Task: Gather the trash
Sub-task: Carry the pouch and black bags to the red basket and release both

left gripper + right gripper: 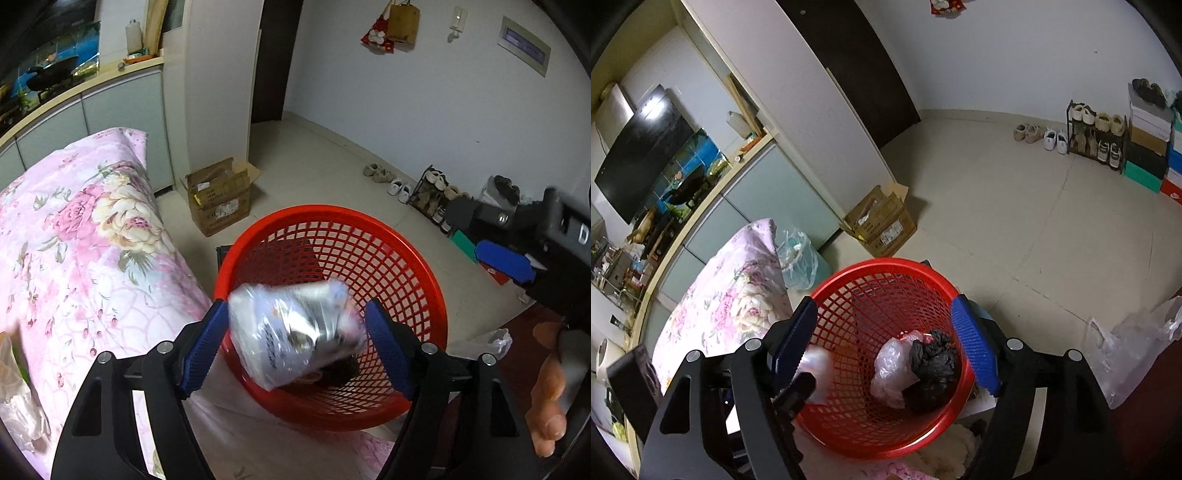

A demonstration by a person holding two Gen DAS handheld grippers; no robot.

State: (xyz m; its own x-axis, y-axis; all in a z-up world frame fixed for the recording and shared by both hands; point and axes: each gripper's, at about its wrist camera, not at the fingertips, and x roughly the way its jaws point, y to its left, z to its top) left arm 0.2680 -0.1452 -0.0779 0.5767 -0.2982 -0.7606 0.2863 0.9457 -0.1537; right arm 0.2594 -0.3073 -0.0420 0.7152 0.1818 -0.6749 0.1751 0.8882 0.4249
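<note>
Sitting on pale floor beside pink floral quilt (pixel 85 240): round red plastic mesh basket (pixel 421 273), clear and black crumpled bags inside. Crumpled clear plastic bundle (pixel 291 332), motion-blurred, long axis tilted upper-right to lower-left, over basket mouth, between left gripper (pixel 297 350) jaws, apart, pads not pressing. Right gripper (pixel 886 349) jaws apart, empty.

Little can be read here. On the black body of the right gripper (pixel 517 254), which comes in from the right of the left tongs, a single pale capital "D" shows near the frame edge — any letters beside it are smeared. The cardboard box (pixel 221 199) on the floor beyond the tongs carries dark print and a white label — too small to make out. The shoe boxes (pixel 1154 147) far right of the right tongs bear marks that stay illegible.
</note>
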